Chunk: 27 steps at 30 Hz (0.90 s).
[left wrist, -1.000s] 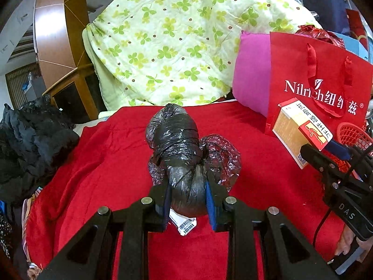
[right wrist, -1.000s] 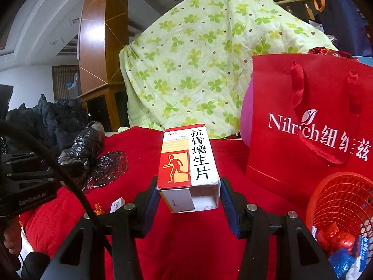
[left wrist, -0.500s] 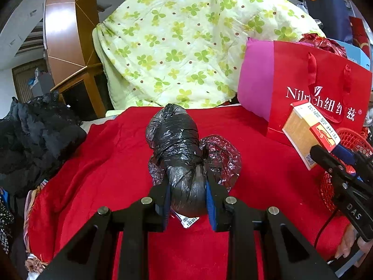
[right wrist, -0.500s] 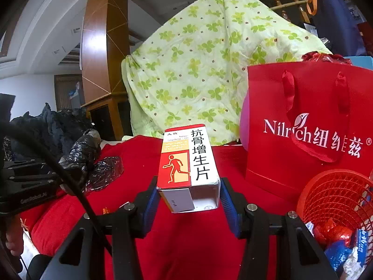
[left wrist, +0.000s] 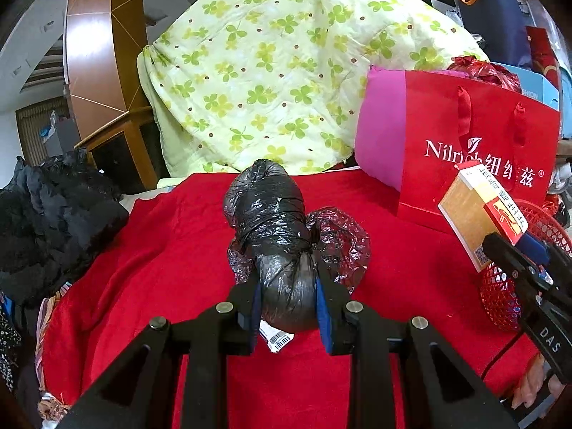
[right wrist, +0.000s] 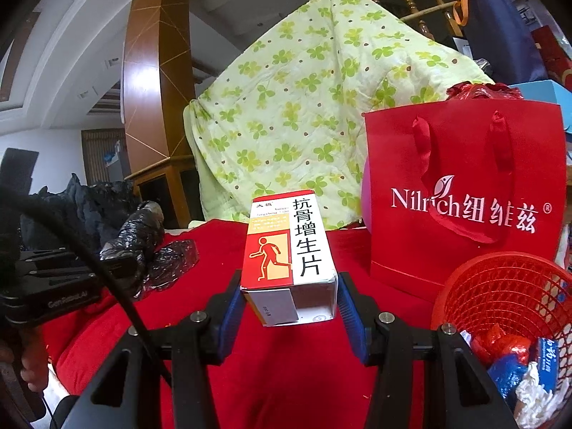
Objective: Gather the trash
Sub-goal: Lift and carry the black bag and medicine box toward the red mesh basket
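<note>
My left gripper is shut on a knotted black plastic bag and holds it above the red cloth. A small barcode tag lies under it. My right gripper is shut on a red and white medicine box with Chinese print. The box also shows in the left wrist view, at the right. A red mesh basket with several wrappers inside stands just right of the right gripper. The black bag shows in the right wrist view at the left.
A red Nilrich paper bag stands behind the basket, with a pink cushion beside it. A green clover quilt is draped at the back. Black clothing is piled at the left edge.
Both grippers have lifted and tilted a little, so the scene sits lower in both views. Each still holds its object. The basket has come closer to the right gripper.
</note>
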Each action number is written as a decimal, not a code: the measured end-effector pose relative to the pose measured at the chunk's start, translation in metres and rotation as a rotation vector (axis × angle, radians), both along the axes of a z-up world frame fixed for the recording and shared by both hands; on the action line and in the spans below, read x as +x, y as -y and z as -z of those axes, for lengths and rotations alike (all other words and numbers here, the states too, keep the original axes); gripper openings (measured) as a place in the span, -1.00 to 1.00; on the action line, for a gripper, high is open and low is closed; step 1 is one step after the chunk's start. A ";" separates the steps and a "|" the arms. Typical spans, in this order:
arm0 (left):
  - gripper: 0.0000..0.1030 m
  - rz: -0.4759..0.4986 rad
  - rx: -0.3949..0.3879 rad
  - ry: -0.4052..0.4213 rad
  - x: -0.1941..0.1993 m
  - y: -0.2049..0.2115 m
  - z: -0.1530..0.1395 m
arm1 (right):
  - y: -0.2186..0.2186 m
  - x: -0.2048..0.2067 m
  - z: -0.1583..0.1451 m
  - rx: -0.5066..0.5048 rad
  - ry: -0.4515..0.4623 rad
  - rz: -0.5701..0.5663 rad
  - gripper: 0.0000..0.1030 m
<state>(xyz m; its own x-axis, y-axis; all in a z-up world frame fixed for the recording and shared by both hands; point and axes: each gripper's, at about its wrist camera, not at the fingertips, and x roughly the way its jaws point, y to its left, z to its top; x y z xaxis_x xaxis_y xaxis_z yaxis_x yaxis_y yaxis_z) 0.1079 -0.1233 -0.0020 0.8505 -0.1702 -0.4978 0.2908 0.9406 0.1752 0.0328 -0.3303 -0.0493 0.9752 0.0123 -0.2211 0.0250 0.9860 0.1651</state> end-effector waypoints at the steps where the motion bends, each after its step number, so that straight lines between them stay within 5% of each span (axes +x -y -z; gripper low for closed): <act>1: -0.46 0.002 0.000 0.001 -0.001 0.001 0.000 | 0.001 -0.002 0.000 0.003 0.000 0.000 0.03; 27: -0.46 0.090 -0.054 -0.046 -0.009 -0.003 0.007 | -0.023 -0.025 0.031 0.035 -0.099 0.037 0.03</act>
<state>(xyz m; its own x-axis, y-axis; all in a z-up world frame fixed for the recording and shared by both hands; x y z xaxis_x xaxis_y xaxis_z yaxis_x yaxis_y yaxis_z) 0.0985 -0.1206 -0.0090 0.8069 -0.2725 -0.5240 0.3809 0.9181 0.1091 0.0076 -0.3071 -0.0807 0.9484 -0.0136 -0.3169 0.0791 0.9777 0.1946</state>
